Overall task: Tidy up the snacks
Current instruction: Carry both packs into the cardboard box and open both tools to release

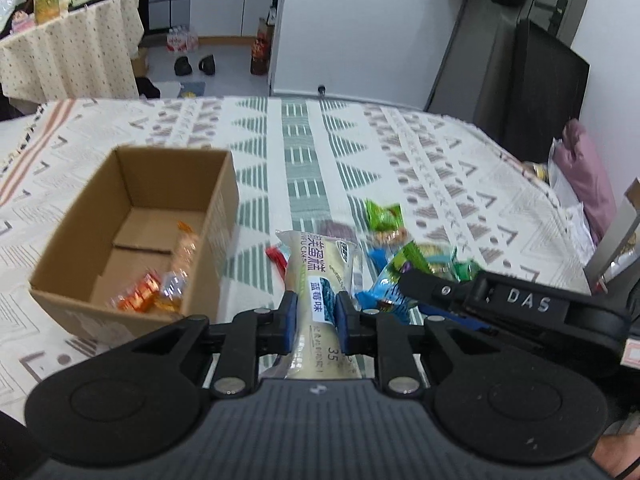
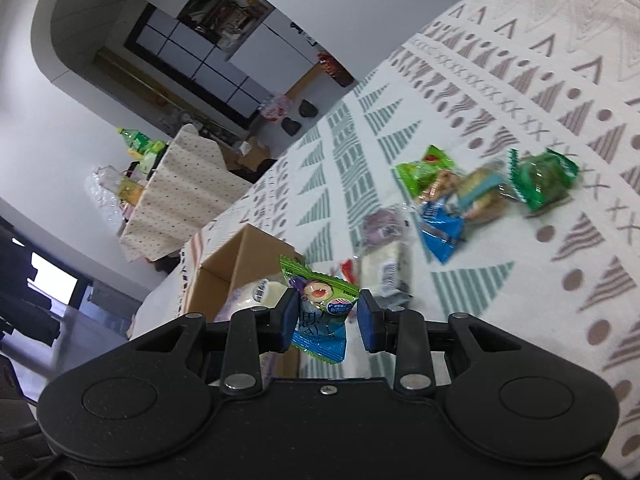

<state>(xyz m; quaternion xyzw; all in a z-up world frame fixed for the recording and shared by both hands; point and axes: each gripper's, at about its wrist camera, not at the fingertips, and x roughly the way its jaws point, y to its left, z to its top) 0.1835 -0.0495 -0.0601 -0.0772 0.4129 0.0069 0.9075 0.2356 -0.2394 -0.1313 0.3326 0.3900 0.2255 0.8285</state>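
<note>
Sorting is under way but far from finished, by my reading: the box (image 1: 132, 236) already holds a few glossy orange-wrapped snacks (image 1: 154, 294) near its right wall, while a loose pile (image 2: 472, 194) of packets is left on the patterned woven cloth (image 1: 400, 152) to the right of the box. The surface under the cloth may be a bed or a worktop; I cannot tell which. The left gripper (image 1: 316, 318) has its blue-padded fingers (image 1: 289, 320) closed onto a cake pack (image 1: 320, 276), a long, soft, pale plastic sleeve with a blue label, held just right of the box and above the cloth. The right gripper (image 2: 328, 318) carries a green-and-blue candy packet (image 2: 320, 308) with crimped, sawtooth ends; it lies against the left finger, with a gap showing at the right one, so the fingers look partly open and I cannot tell whether the hold is firm. That packet hangs near the box's right edge. The box is plain brown corrugated card, open-topped and rectangular, with flaps folded flat on its floor. The pile is crinkly foil and film in green, blue, red and purple, small pillow shapes overlapping one another.
</note>
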